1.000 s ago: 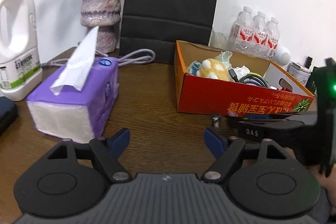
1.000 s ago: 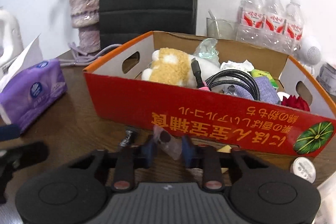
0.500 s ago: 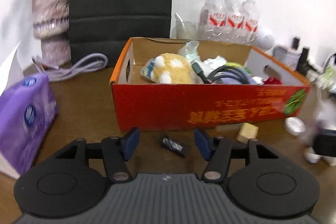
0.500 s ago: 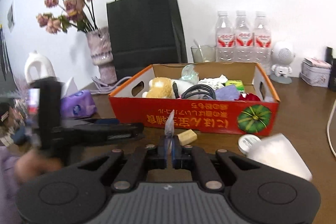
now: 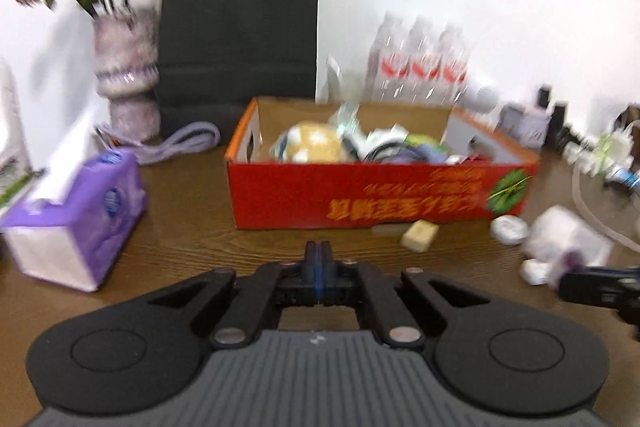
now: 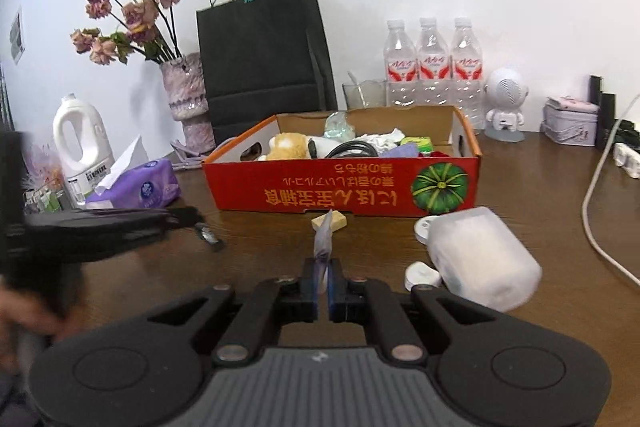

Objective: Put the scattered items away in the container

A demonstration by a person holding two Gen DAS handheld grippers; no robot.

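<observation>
The red cardboard box (image 5: 380, 195) holds a plush toy, cables and other items; it also shows in the right wrist view (image 6: 344, 187). My left gripper (image 5: 317, 255) is shut, and in the right wrist view it holds a small dark item (image 6: 208, 237) at its tip above the table. My right gripper (image 6: 323, 269) is shut on a small clear plastic packet (image 6: 323, 239), raised in front of the box. A beige eraser-like block (image 6: 329, 220), a white round lid (image 6: 424, 227) and a translucent white case (image 6: 484, 259) lie on the table before the box.
A purple tissue box (image 5: 76, 223) stands left of the box. A vase of dried flowers (image 6: 186, 99), a black paper bag (image 6: 260, 55), three water bottles (image 6: 432, 63), a white jug (image 6: 78, 143) and a white cable (image 6: 600, 203) surround it.
My left gripper closed on the small dark item that lay before the box and lifted it. My right gripper drew further back from the box, still holding the packet.
</observation>
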